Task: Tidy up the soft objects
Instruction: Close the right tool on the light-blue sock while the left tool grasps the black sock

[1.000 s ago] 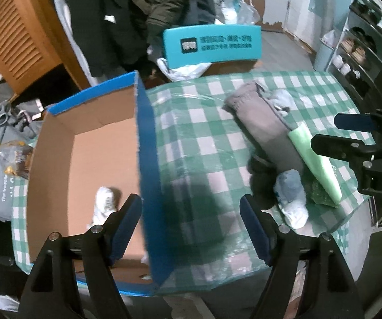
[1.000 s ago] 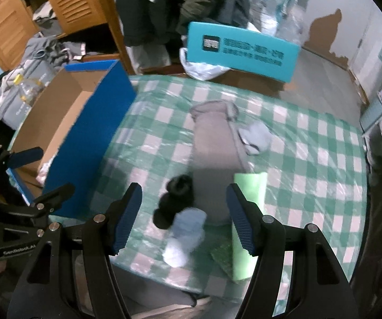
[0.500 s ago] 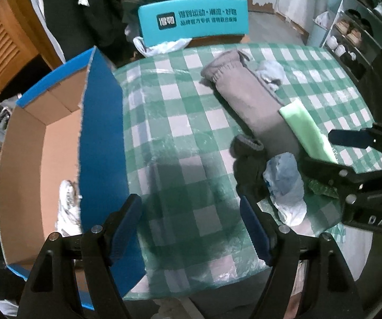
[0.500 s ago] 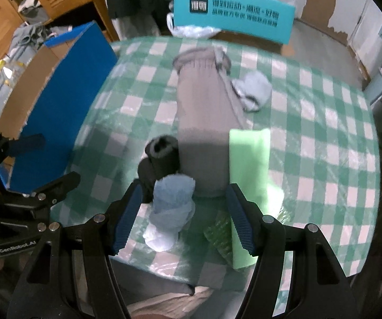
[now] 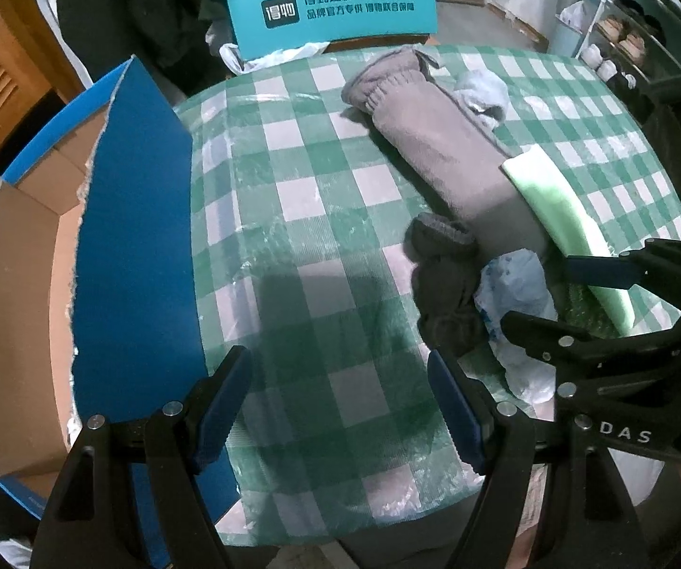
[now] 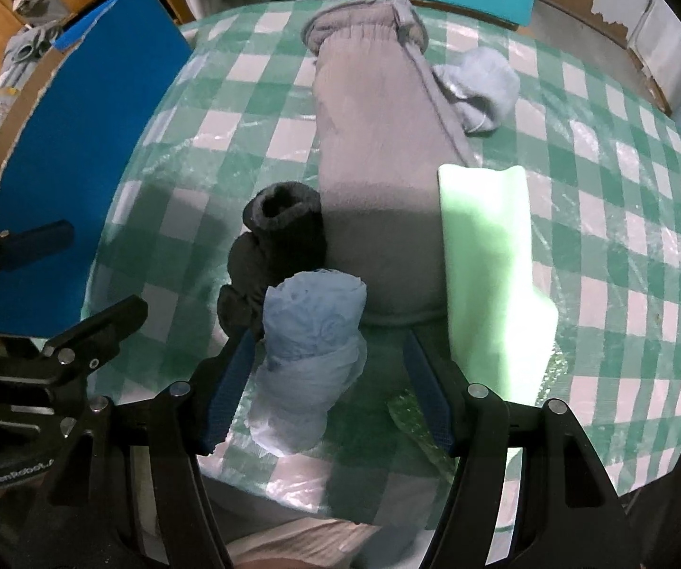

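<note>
Lower and closer than a second ago, both tools: table filling each view, box interior nearly gone from the left view. Judged a descent toward the next pickup, with the light blue bundle the likely target and nothing lifted yet.

Far left: cardboard box (image 5: 22, 284), brown and matte inside, glossy blue outside, top edge torn ragged. Beside it, checked tablecloth (image 5: 293, 199), green and white under crinkled clear plastic.

Left gripper (image 5: 335, 398): jaws spread wide, empty, over bare cloth, blue ribbed pads showing.

Right of that, black sock (image 6: 278, 242), thick knit, rolled, open cuff upward, touching the light blue bundle (image 6: 312, 332), thin crinkly plastic or fabric twisted into a roll, near the table's front edge.

Right gripper (image 6: 326, 389): jaws spread, straddling the bundle; contact with the pads not clear, no squeeze visible.

Behind, grey sweatpants (image 6: 373, 166), fleecy, folded long, elastic waistband at the far end. Next, pale green foam strip (image 6: 487, 256), smooth, slightly curved. Far right, small pale blue cloth (image 6: 482, 85), crumpled, touching the sweatpants.
</note>
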The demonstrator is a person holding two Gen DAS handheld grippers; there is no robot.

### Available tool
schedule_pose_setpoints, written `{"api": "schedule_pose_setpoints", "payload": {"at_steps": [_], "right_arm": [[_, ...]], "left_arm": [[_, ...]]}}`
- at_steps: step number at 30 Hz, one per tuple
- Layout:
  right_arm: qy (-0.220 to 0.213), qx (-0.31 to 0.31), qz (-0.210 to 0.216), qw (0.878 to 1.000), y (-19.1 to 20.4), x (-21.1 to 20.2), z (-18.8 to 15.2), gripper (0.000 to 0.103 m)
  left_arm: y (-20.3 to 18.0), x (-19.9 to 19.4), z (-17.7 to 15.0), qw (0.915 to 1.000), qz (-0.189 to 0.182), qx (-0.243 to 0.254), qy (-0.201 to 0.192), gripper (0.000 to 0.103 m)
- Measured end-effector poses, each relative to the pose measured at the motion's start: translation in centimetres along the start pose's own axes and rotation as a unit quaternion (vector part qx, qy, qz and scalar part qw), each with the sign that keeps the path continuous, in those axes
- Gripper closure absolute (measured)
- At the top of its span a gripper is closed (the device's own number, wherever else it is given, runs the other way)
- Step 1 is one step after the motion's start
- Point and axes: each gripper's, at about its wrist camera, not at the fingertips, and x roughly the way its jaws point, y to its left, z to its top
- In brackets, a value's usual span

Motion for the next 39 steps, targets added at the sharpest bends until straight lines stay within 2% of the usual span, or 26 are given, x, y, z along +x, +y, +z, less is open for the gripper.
{"api": "schedule_pose_setpoints", "payload": {"at_steps": [5,6,8,11,24,39], "right_arm": [[0.009,0.001,0.0,1.0,-0.1,1.1,-0.1,0.038],[0.011,0.001,0.001,1.0,-0.2,1.3,-0.1,0.041],[0.015,0.001,0.004,1.0,-0.3,1.6,-0.2,0.055],[0.016,-0.003,0.008,1.0,-0.3,1.6,-0.2,0.064],[-0.018,0.02,0.012,1.0,-3.8,-1.7,-0.5,0.066],[-0.023,0.043,0.006,0.999,-6.9,-1.2,-0.1,0.066]], "left_arm": [[0.0,0.5,0.0,1.0,0.001,0.001,0.006,0.025],[-0.1,0.5,0.1,1.0,0.0,0.002,0.006,0.025],[-0.1,0.6,0.2,1.0,0.0,0.002,0.008,0.025],[-0.3,0.8,0.3,1.0,-0.002,0.003,0.009,0.025],[-1.9,2.2,2.1,0.9996,-0.023,0.005,0.013,0.021],[-4.2,5.2,4.2,0.999,-0.032,0.006,0.032,0.021]]}}
